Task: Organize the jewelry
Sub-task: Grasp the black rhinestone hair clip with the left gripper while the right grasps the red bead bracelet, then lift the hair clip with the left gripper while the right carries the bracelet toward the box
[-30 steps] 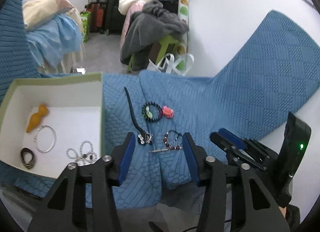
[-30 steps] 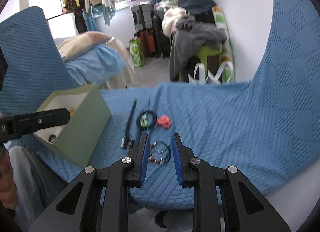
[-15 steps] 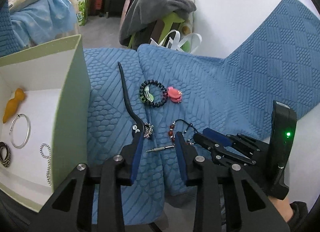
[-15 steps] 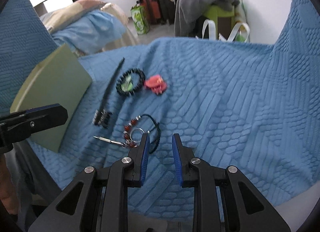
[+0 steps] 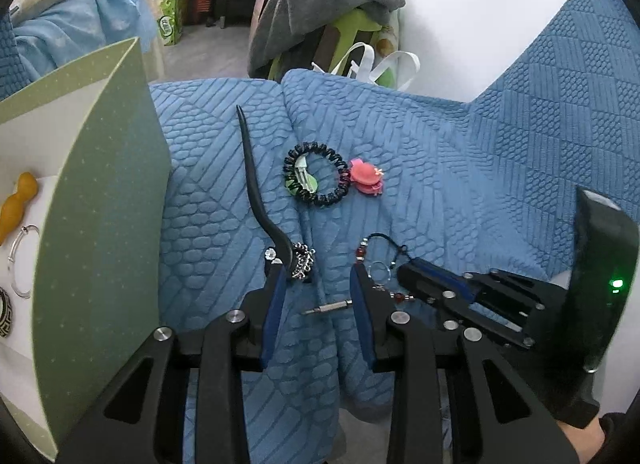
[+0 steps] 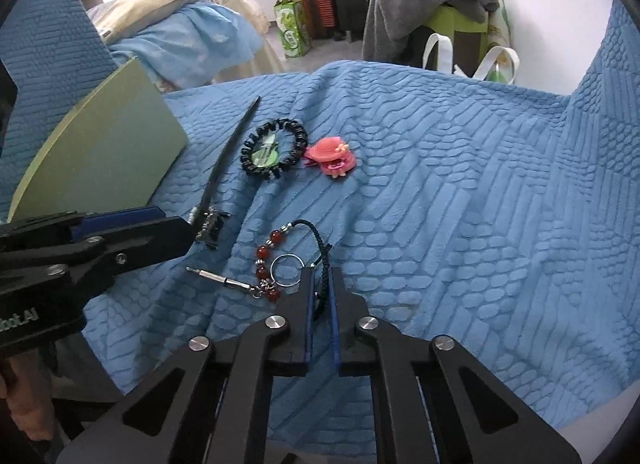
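A red-bead charm with black cord, ring and metal pin [image 6: 276,264] lies on the blue quilt. My right gripper [image 6: 320,274] is shut on its black cord, low on the quilt; it shows in the left wrist view [image 5: 424,270] too. My left gripper [image 5: 316,276] is open, its fingers straddling the charm's metal pin [image 5: 330,307], beside a black hair stick with a crystal end [image 5: 262,200]. A black bead bracelet around a green clip [image 5: 314,174] and a pink clip [image 5: 366,178] lie farther off.
A green box [image 5: 100,200] stands at the left, holding an orange piece [image 5: 16,206], a silver bangle [image 5: 20,260] and a patterned ring [image 5: 5,312]. Beyond the quilt are a stool with clothes [image 5: 320,12], suitcases and a bed.
Both grippers came down and forward toward the quilt. The right gripper's jaws narrowed and closed on the charm's black cord. The left gripper moved in over the metal pin.
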